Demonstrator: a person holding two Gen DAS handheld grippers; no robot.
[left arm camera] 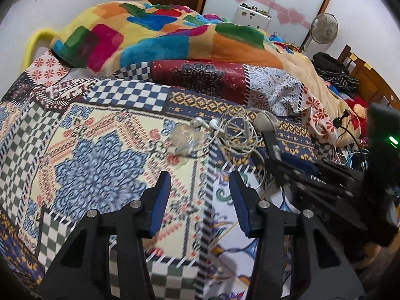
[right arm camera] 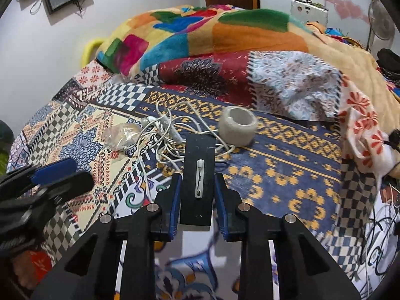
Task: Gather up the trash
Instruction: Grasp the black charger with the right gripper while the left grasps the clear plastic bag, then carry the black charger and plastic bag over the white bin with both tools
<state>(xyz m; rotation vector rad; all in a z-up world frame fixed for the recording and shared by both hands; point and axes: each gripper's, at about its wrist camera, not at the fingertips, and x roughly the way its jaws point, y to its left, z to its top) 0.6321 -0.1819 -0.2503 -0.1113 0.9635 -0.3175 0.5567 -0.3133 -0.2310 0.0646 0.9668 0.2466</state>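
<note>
A crumpled clear plastic wrapper lies on the patchwork bed sheet. A tangle of white earphones sits beside it, and a whitish tape roll stands just right of them. My right gripper is shut on a flat black bar that bears a small white clip. The bar's far end lies over the earphone cords. My left gripper hangs open over the sheet, short of the wrapper, with nothing between its fingers.
A bright patchwork blanket is heaped at the back of the bed. Dark clothes and loose cables crowd the right side. A standing fan and a white appliance stand beyond the bed.
</note>
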